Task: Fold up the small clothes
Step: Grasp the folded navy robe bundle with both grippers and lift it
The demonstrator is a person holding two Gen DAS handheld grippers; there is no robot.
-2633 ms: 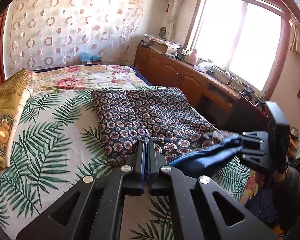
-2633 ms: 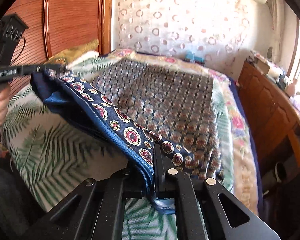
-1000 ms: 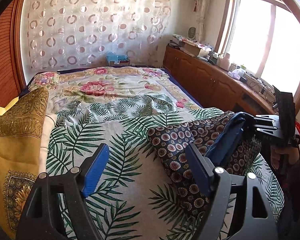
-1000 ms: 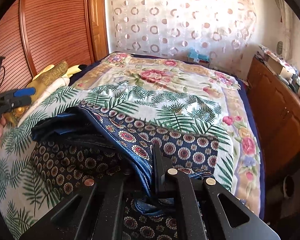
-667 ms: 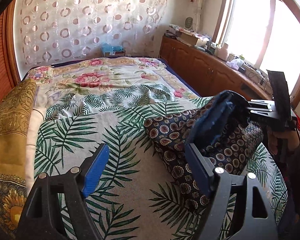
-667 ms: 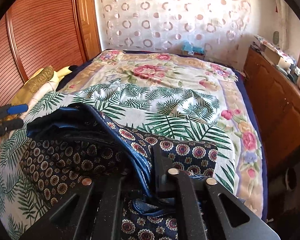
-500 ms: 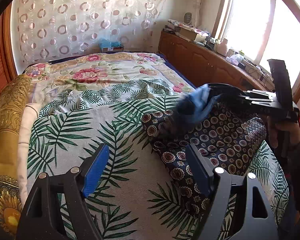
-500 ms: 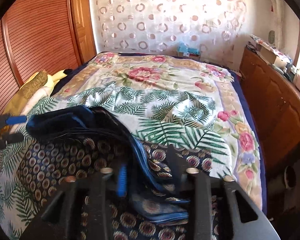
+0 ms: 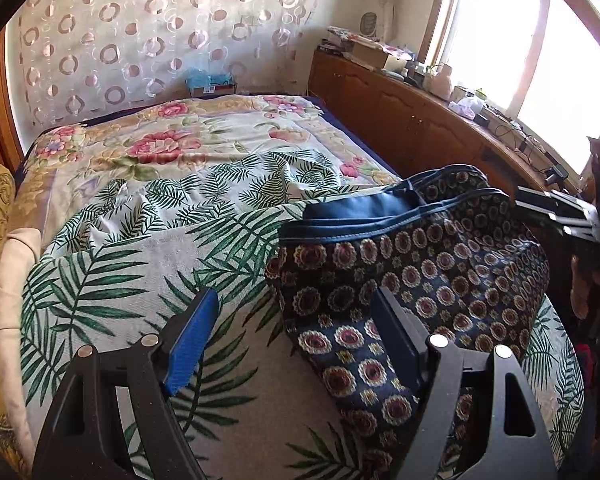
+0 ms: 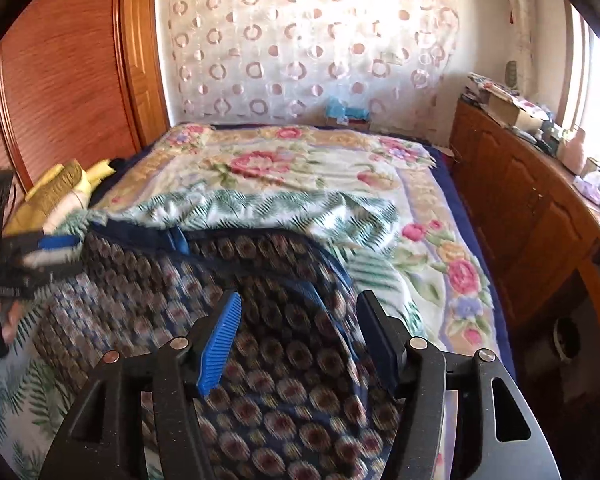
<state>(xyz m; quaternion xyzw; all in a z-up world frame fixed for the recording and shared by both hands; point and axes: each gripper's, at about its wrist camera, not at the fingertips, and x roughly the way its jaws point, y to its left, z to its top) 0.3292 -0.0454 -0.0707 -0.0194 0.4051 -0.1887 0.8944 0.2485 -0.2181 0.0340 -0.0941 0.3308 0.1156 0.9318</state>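
The left hand-held gripper [image 9: 292, 334] hangs wide open and empty over the near left edge of the patterned cloth [image 9: 412, 280], which lies folded on the bed [image 9: 172, 160]. The right hand-held gripper [image 10: 298, 338] is opening above the cloth, gripping nothing. One fold looks done; next, grab an edge for another fold.

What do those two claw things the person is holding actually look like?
Each is a black plastic frame with triangular cut-outs and round silver pins. The left gripper and the right gripper each have two flat fingers faced with blue ribbed pads. From the side, each shows a black block at its back.
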